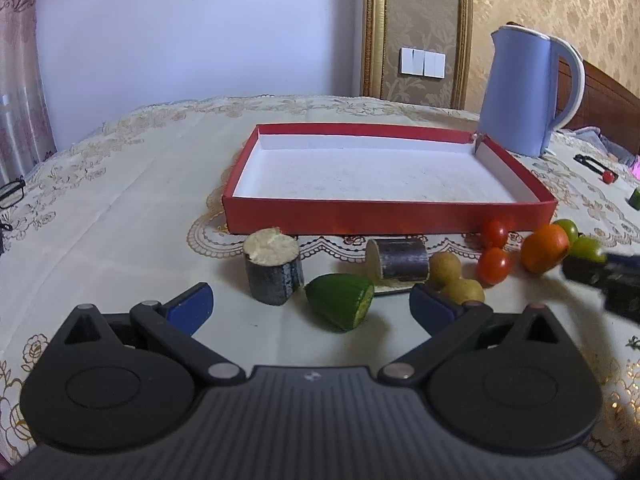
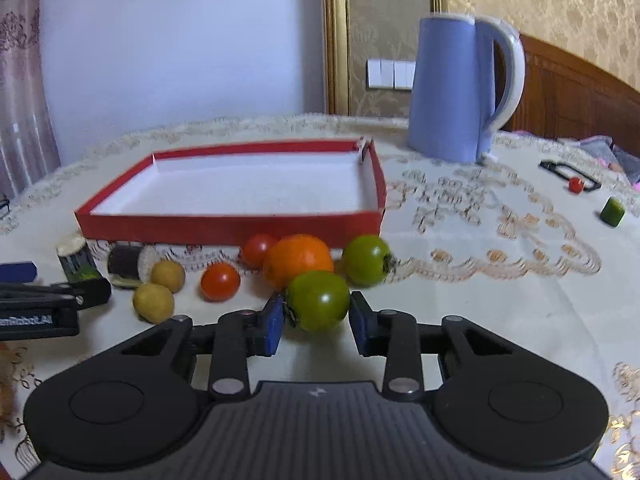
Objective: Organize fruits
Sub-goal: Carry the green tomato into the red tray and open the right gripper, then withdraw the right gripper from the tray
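Observation:
In the right wrist view, my right gripper (image 2: 318, 312) is shut on a green tomato (image 2: 318, 300), one blue pad against each side. Behind it lie an orange fruit (image 2: 298, 258), a second green tomato (image 2: 366, 260), two cherry tomatoes (image 2: 220, 282) and two small yellow fruits (image 2: 154, 303). The red box (image 2: 228, 226) with a white inside stands beyond them, nothing in it. My left gripper (image 1: 310, 298) is open, with a cut green cucumber piece (image 1: 342, 300) just ahead between its fingers. Two dark-skinned cylinder pieces (image 1: 274, 276) stand nearby.
A blue kettle (image 2: 448, 92) stands behind the box at the right. Far right on the lace tablecloth lie a black object with a cherry tomato (image 2: 576, 185) and a small green piece (image 2: 613, 211). Glasses (image 1: 12, 192) lie at the left edge.

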